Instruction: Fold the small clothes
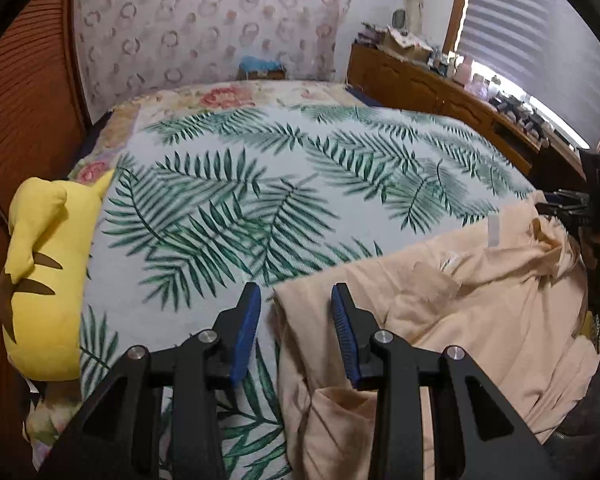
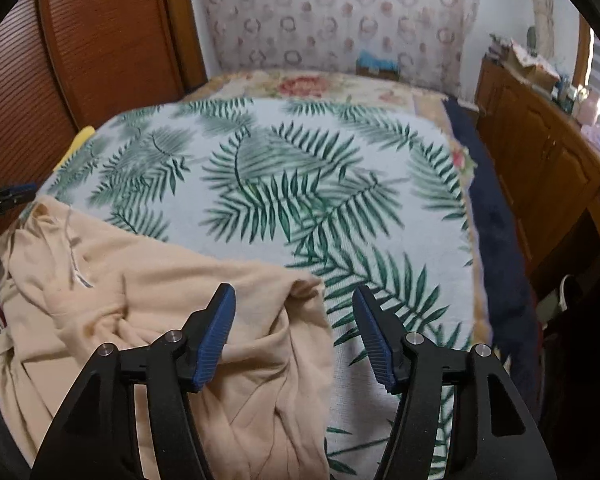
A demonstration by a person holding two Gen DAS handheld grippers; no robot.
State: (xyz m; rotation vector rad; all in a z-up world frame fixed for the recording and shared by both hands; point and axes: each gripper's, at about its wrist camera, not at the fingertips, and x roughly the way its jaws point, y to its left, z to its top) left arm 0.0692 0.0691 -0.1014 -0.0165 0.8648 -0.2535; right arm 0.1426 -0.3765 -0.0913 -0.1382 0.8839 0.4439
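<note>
Where the clothes are: the peach top (image 1: 480, 300) lies crumpled on the near part of the bed (image 1: 260, 184), on the leaf blanket
What could go wrong: I could pinch the leaf blanket with the cloth, because the top lies flat on it
What else could go wrong: the top is bunched up, so I might grab two layers and make a crooked fold
Toy: the yellow plush (image 1: 48, 276) sits at the left edge of the bed, apart from the top
My left gripper (image 1: 296, 300): partly open, holding nothing, over the left edge of the top
My right gripper (image 2: 294, 300): open wider, holding nothing, with a bunched corner of the top between its jaws but not pinched
</note>
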